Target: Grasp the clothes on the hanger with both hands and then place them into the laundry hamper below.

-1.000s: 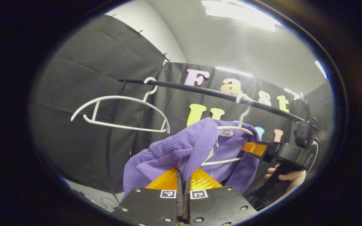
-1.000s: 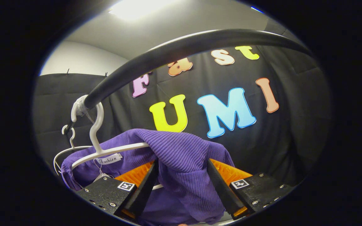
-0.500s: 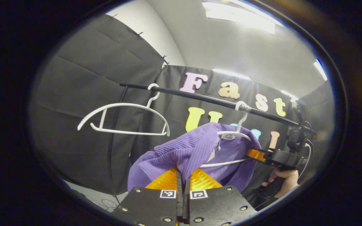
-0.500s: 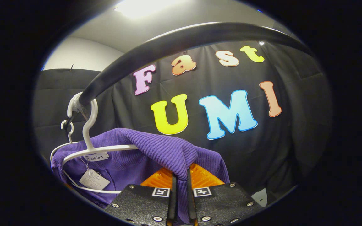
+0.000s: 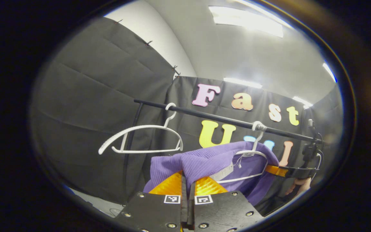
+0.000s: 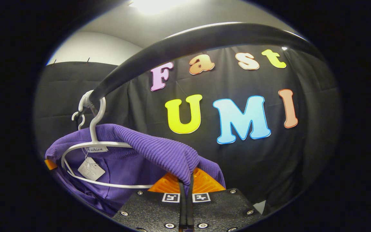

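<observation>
A purple ribbed garment [image 5: 204, 162] [image 6: 147, 151] hangs over a white hanger [image 5: 253, 154] [image 6: 92, 145] on a black rail [image 5: 224, 119] [image 6: 185, 45]. In the left gripper view my left gripper [image 5: 188, 180] is shut on one shoulder of the cloth. My right gripper [image 6: 185, 182] is shut on the other shoulder in the right gripper view. Farther right in the left gripper view, the right gripper [image 5: 277, 170] shows with a hand [image 5: 298, 186] holding it. The fabric is stretched between the two grippers, with its white tag [image 6: 91, 169] dangling inside the hanger.
A second, bare white hanger [image 5: 142, 138] hangs left of the garment on the same rail, next to the rack's black upright post [image 5: 129, 154]. A strip of pale floor [image 5: 97, 203] shows at the lower left.
My right gripper went from open around the garment's shoulder to shut on it. Both grippers have since drawn back and apart, stretching the cloth off the hanger's arms.
</observation>
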`<state>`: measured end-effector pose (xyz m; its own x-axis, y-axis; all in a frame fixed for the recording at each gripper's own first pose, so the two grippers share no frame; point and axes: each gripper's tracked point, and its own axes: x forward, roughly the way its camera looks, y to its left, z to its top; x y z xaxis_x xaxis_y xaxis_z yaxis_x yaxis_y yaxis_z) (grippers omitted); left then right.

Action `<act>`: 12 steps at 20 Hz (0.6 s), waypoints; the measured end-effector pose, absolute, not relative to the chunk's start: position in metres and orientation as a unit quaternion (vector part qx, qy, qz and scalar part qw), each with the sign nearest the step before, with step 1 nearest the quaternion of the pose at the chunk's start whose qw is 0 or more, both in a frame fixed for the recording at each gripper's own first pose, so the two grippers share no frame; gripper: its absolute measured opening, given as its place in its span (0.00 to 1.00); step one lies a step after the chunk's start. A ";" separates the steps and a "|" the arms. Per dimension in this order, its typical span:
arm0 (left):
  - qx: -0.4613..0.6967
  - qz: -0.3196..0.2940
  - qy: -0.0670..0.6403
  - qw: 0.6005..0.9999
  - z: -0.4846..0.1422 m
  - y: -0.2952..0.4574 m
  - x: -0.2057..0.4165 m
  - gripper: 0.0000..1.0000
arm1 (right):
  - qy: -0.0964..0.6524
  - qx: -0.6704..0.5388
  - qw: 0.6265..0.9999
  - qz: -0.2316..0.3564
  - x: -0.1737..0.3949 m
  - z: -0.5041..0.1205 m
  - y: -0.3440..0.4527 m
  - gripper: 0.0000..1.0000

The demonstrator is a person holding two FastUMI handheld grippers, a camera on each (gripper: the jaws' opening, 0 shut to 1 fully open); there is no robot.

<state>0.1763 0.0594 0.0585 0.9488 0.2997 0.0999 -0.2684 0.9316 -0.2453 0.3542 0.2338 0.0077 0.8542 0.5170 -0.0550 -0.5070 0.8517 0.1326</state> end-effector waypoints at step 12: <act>-0.025 0.147 -0.095 0.984 0.098 0.097 0.188 0.01 | -0.043 -0.064 0.965 0.250 0.371 0.022 0.221 0.00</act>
